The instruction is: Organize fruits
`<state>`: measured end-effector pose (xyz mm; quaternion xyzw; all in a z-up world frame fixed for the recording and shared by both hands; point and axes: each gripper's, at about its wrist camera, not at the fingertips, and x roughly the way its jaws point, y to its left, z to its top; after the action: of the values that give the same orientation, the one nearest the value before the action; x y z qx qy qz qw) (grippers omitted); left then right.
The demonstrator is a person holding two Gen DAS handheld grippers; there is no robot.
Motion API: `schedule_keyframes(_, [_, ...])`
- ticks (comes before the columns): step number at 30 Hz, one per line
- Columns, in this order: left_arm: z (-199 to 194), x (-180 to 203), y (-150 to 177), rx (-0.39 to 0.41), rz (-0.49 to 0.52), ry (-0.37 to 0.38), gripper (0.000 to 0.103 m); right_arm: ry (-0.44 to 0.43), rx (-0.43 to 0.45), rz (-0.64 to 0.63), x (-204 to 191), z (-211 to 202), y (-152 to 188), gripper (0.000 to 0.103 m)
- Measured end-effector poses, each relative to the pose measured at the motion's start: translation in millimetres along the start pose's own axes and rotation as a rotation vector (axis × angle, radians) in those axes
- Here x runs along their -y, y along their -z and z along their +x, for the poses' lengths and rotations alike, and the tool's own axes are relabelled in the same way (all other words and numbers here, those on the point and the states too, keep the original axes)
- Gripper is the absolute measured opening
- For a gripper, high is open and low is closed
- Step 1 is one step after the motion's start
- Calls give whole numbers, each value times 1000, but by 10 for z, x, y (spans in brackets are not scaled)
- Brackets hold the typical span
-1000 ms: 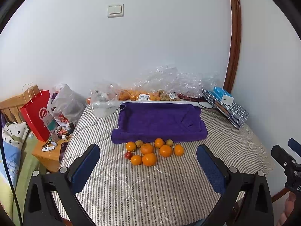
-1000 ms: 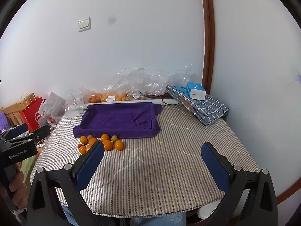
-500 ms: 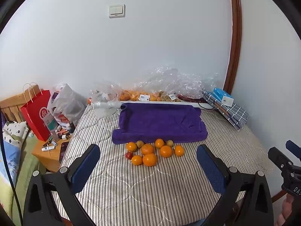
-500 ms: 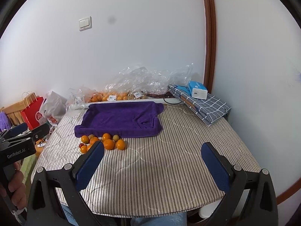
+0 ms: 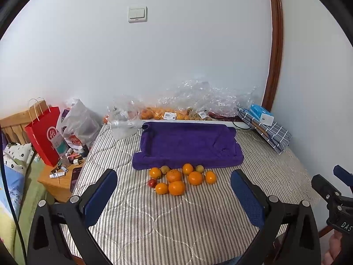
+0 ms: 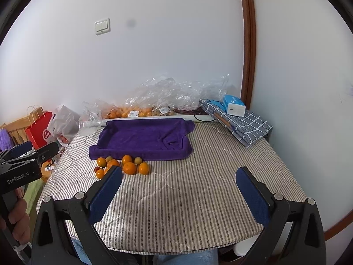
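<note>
A cluster of several oranges (image 5: 176, 187) (image 6: 129, 168), two small greenish fruits (image 5: 165, 169) and a small red fruit (image 5: 151, 183) lies on the striped tablecloth just in front of a purple towel-lined tray (image 5: 187, 145) (image 6: 141, 139). My left gripper (image 5: 174, 190) is open and empty, hovering above the near table, short of the fruit. My right gripper (image 6: 179, 185) is open and empty, to the right of the fruit; its left finger (image 6: 106, 194) hides part of the cluster. Each gripper shows at the edge of the other's view.
Clear plastic bags with more fruit (image 5: 167, 112) line the wall behind the tray. A folded checked cloth with a blue box (image 5: 264, 121) lies back right. A red paper bag (image 5: 44, 132) and a cluttered side table (image 5: 59, 174) stand left of the table.
Both grippers have drifted slightly; the table and fruit sit a little higher in both views. Nothing was grasped or moved.
</note>
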<state>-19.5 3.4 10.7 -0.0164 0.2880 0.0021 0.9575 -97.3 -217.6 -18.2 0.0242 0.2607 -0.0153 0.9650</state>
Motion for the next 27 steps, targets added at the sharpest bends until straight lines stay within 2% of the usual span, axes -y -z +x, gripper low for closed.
schedule_keyframes(27, [-48,-16,15,12,1,7,103,-3,0,0,-33,6,26,101])
